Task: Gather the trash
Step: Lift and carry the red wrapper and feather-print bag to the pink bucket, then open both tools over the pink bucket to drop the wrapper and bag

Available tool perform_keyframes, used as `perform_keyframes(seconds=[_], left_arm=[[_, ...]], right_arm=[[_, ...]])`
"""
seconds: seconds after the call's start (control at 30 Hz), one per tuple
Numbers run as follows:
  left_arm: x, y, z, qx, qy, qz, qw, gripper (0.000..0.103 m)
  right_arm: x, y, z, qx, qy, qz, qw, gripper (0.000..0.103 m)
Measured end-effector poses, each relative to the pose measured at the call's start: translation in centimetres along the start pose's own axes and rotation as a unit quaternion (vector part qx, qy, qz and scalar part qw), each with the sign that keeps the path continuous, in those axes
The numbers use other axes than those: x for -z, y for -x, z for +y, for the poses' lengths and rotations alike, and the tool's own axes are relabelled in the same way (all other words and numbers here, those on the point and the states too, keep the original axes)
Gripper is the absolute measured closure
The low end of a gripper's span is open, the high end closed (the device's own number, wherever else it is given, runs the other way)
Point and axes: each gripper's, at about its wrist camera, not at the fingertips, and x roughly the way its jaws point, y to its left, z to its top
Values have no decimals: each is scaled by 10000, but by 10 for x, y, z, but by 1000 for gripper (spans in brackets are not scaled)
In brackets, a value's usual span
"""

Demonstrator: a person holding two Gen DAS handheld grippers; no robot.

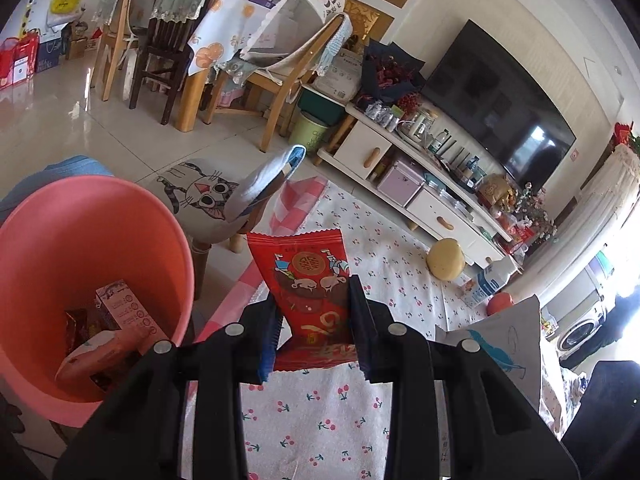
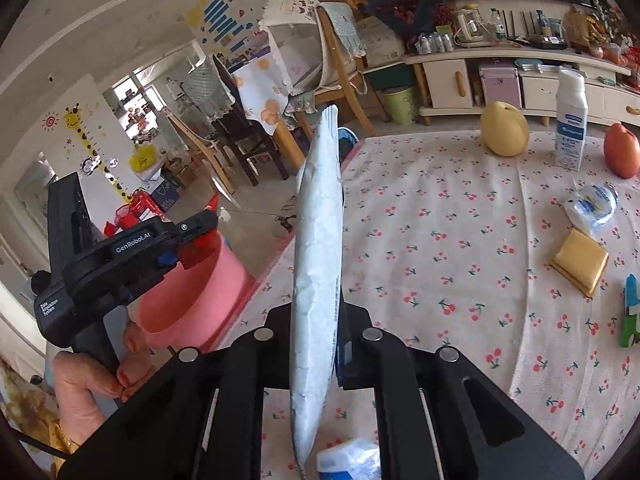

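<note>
Red wrapper [image 1: 310, 292] is pinched between the left gripper [image 1: 314, 332] fingers, lower half squeezed between the pads, top half sticking up and out past the tips. It's held in the air over the tabletop [image 1: 320, 412] edge, just right of the pink bin [image 1: 100, 240], which already has a few packets down in it.

Silver bag [image 2: 318, 280] is clamped by the right gripper [image 2: 316, 340], seen edge-on, standing upright between the fingers. It runs from below the fingers way up past the tips, so only its lower-middle part is actually gripped. From the left camera you can see the same bag [image 1: 260, 184] hanging above the bin's far side.

In the right view the left gripper [image 2: 192, 240] sits right over the bin [image 2: 188, 292], hand [image 2: 96, 376] wrapped around the handle.

More stuff on the tabletop [image 2: 460, 260]: yellow packet [image 2: 580, 266], crumpled white-blue wrapper [image 2: 594, 204], milk carton [image 2: 571, 120], pear [image 2: 504, 130].
</note>
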Motion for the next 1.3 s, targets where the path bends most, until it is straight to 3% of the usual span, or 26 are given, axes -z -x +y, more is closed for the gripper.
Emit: perform_keyframes(seconds=[0.3,0.53,0.73,0.93,1.17,1.2,1.27,1.3], left_arm=[[-31,17,65,-528,722,-331,9954,70],[-47,27,135,-968,1556,-382,9823,70],[-52,34,167,-1112,1868,-422,9752,70],[-55,34,184,-1132,2032,-382,9718,70],[-55,27,184,-1225,1999,-258,9718,68],[-55,26,184,-1219,1990,-235,9721,63],[-54,26,182,-1264,1972,-248,9719,47],[-54,27,181,-1332,1948,-291,9713,38]], right_arm=[[-24,-45,72,-579,391,191,9974,90],[-36,-84,129,-947,694,300,9926,90],[-39,-124,165,-1197,788,454,9886,90],[-38,-163,179,-1125,939,627,9872,90],[-31,-197,165,-999,677,921,9884,86],[-29,-198,162,-973,605,928,9891,82],[-27,-195,157,-959,477,880,9903,52],[-26,-192,153,-923,428,816,9915,46]])
